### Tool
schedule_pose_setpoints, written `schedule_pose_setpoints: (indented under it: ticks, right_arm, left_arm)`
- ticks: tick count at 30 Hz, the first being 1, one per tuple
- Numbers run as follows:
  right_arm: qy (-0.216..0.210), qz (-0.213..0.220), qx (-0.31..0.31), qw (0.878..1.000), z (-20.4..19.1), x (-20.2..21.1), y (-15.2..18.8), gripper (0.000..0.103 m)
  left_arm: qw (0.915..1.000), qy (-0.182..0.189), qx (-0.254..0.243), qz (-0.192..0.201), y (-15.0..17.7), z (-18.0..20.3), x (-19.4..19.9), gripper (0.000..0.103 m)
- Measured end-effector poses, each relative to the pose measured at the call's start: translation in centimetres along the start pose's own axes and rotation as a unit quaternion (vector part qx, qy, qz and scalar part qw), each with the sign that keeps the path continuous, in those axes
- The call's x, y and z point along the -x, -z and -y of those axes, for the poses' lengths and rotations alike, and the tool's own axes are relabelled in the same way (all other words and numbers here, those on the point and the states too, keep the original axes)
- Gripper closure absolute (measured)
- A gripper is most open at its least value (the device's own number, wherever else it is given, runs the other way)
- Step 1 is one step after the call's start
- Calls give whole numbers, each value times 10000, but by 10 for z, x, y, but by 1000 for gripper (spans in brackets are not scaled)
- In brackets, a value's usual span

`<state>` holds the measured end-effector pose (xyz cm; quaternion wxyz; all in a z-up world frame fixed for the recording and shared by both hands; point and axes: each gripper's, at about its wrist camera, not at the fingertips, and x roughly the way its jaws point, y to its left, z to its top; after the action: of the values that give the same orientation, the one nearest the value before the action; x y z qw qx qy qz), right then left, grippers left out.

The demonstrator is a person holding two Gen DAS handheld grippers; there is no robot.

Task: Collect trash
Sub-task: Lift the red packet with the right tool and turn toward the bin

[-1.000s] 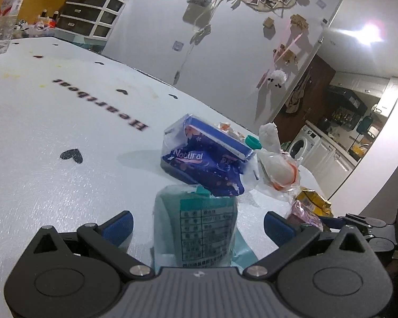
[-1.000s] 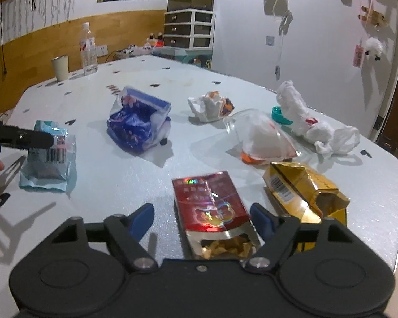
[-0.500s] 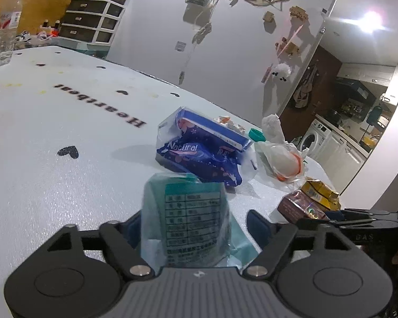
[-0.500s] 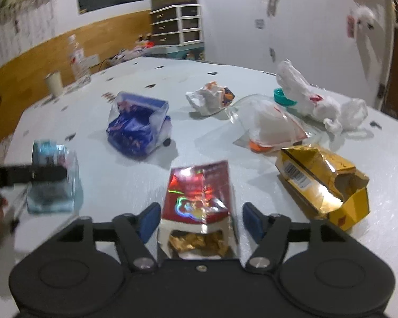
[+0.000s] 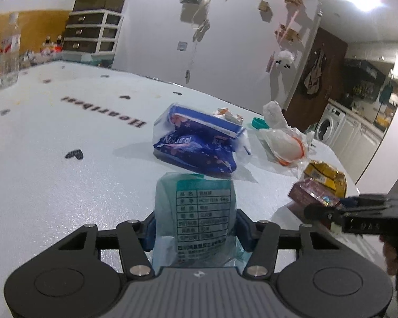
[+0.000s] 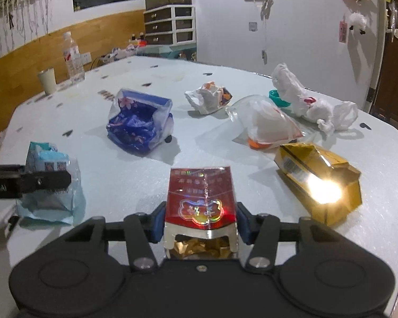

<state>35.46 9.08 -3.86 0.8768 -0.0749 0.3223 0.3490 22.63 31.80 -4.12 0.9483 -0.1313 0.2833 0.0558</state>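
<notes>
Left wrist cam: left gripper (image 5: 196, 232), jaws just closing, blue pads pinching a teal see-thru plastic packet w/ printed label (image 5: 196, 212) on the white heart-print table (image 5: 53, 175). Right wrist cam: right gripper (image 6: 200, 225), jaws also just closing, clamps a red foil-topped cigarette box (image 6: 201, 201). Beyond lie a crumpled blue floral wrapper (image 6: 140, 124) & a gold torn carton (image 6: 321, 182).

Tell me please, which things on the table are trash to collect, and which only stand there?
Trash: teal packet in left gripper, red box in right gripper, blue wrapper, gold box, clear bag, white bag, crumpled wrapper, teal cap.

Just standing: bottle, cup.
</notes>
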Motion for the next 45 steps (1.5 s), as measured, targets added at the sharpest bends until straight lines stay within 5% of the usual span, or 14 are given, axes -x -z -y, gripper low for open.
schedule_pose_setpoints:
  ticks: [22,45]
  right_arm:
    - [248,643,-404,9968,1,116,41,50]
    - [1111,1106,-926,9833,59,223,108,50]
  left_arm:
    - [9954,-353,-811,369,21,96,68,47]
    - [9896,463,-1251,530,55,212,81,47]
